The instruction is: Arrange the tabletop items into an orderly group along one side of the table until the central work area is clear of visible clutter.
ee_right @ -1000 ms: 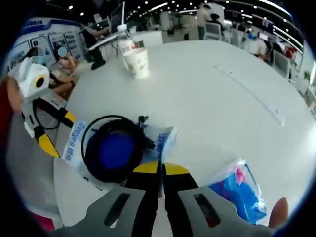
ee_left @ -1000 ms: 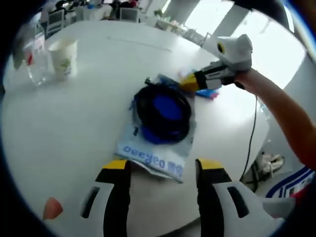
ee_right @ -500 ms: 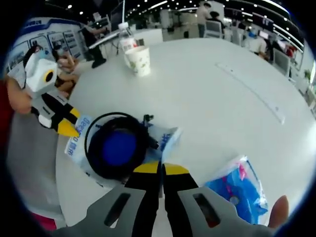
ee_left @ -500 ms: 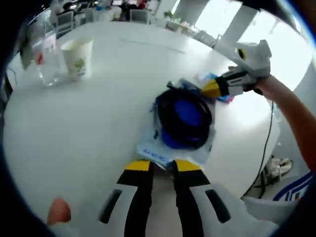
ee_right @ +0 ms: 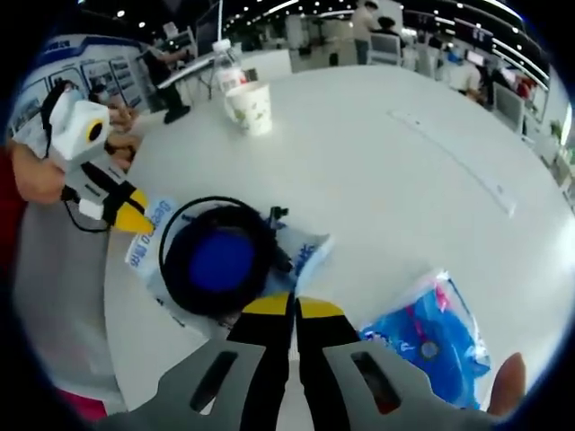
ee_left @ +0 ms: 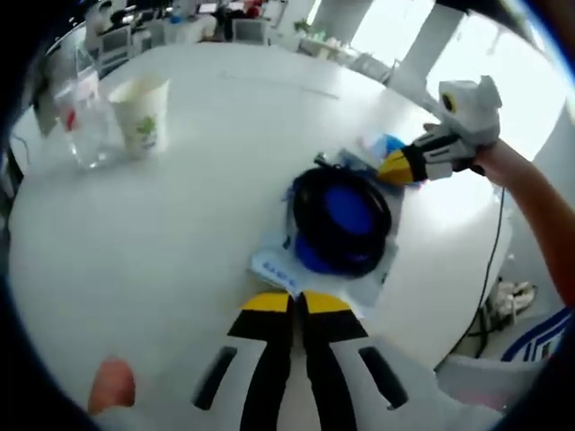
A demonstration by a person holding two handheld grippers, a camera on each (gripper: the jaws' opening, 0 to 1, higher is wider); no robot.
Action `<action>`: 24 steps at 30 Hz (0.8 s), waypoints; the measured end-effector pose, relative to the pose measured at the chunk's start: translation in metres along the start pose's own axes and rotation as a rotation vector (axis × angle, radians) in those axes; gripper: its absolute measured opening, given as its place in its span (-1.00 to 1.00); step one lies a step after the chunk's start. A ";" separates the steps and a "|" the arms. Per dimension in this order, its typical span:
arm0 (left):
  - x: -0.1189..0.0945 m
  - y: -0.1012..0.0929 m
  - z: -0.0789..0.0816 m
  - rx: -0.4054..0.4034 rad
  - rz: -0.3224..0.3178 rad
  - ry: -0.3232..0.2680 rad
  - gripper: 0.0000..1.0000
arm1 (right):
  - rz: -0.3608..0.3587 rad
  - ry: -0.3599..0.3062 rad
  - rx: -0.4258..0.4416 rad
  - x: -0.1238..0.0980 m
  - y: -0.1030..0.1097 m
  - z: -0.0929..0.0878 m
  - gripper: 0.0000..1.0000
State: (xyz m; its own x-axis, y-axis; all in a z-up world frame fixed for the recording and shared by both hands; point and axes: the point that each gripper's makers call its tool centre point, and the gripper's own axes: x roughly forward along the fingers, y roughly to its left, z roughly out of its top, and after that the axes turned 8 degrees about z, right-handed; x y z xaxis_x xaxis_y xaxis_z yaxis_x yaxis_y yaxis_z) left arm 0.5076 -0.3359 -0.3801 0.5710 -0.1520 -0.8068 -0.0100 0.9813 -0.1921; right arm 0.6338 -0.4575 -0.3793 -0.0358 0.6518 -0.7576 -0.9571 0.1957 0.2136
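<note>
Both my grippers [ee_left: 293, 303] [ee_right: 292, 307] are pinched on the cable bag's [ee_left: 337, 260] edges; next, carry it toward 11 o'clock, beside the cup [ee_left: 139, 112].

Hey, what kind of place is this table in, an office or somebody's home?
Most likely an open-plan office or lab, not a home. Rows of ceiling lights run over desks with chairs and people beyond the large white table, and a printed display board stands to one side.
</note>
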 end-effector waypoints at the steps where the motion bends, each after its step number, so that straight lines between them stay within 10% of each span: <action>1: 0.000 0.001 0.001 0.001 0.000 -0.001 -1.00 | -0.002 0.000 0.005 0.000 0.001 0.000 -0.96; 24: 0.003 0.041 0.075 0.190 0.009 -0.082 -1.00 | -0.118 -0.130 0.120 -0.025 0.019 0.023 -0.97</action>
State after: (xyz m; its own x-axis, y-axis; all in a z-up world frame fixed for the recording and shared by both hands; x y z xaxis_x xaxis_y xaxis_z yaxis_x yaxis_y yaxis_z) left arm 0.5703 -0.2870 -0.3481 0.6365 -0.1404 -0.7584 0.1351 0.9884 -0.0696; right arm 0.6234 -0.4538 -0.3422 0.1194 0.7068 -0.6973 -0.9110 0.3572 0.2061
